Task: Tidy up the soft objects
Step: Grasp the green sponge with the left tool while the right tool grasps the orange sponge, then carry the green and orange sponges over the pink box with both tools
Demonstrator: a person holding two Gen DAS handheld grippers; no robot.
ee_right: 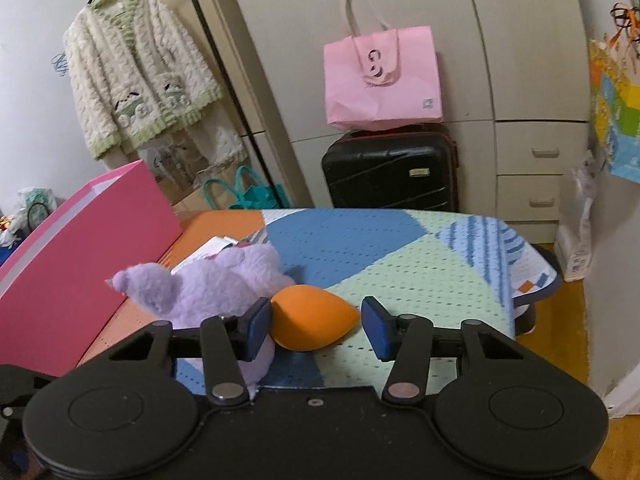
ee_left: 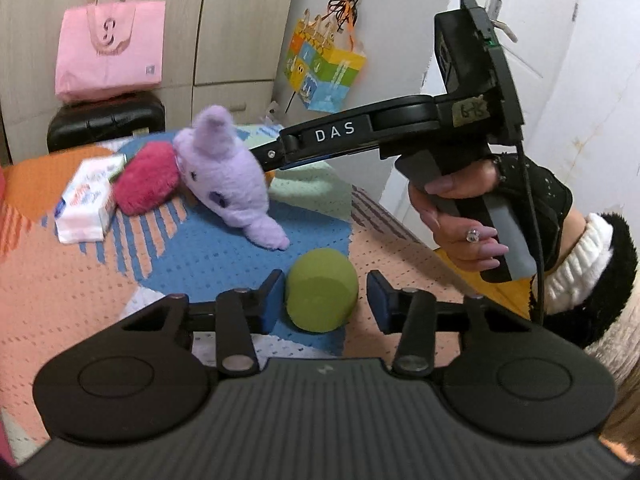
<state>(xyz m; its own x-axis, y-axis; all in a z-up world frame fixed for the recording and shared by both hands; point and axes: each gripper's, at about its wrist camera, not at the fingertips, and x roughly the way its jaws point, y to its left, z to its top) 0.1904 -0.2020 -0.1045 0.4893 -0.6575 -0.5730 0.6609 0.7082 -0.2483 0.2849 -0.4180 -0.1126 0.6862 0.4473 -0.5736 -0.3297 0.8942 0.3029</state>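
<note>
Lilac plush cat [ee_left: 228, 176], green sponge [ee_left: 322, 292], orange sponge [ee_right: 314, 322], magenta pillow [ee_left: 146, 182], pink bag [ee_right: 382, 78], patchwork blue-orange-mint blanket [ee_right: 420, 264].

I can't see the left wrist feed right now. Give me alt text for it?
The left gripper straddles a green foam ball on the patchwork knitted blanket, with its right pad clear of the ball. Behind lie a purple plush toy, a red fuzzy cushion and a white tissue pack; the right gripper's fingers are hidden behind the plush.
</note>
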